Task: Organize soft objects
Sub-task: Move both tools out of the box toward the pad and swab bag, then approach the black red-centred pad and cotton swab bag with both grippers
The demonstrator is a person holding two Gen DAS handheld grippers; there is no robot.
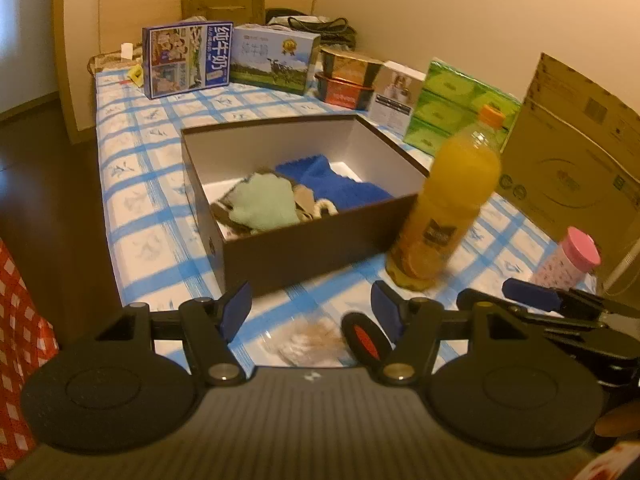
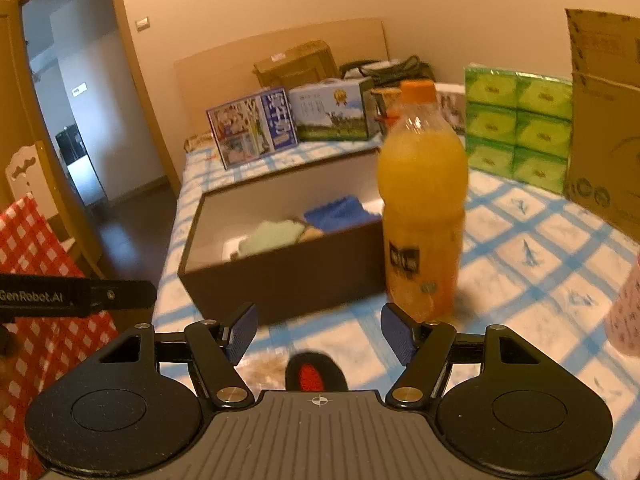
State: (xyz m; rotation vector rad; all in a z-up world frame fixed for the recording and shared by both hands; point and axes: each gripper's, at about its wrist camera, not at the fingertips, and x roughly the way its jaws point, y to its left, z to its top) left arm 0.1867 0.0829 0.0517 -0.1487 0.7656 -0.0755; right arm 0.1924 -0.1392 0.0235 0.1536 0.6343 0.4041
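Note:
A dark brown open box (image 1: 304, 240) stands on the blue-checked table and holds a pale green glove (image 1: 262, 202), a blue towel (image 1: 336, 182) and a beige rope-like item (image 1: 320, 208). The box also shows in the right wrist view (image 2: 280, 276). A beige furry item (image 1: 308, 340) and a black pad with a red centre (image 1: 362, 338) lie on the cloth under my left gripper (image 1: 312, 306), which is open and empty. My right gripper (image 2: 318, 330) is open and empty above the same furry item (image 2: 262, 370) and black-and-red pad (image 2: 314, 374).
An orange juice bottle (image 1: 448, 208) stands right of the box. A pink-lidded cup (image 1: 570, 258), green tissue packs (image 1: 452, 104), a cardboard box (image 1: 576, 160) and milk cartons (image 1: 188, 58) line the right and back. A red checked cloth (image 2: 36, 264) is at left.

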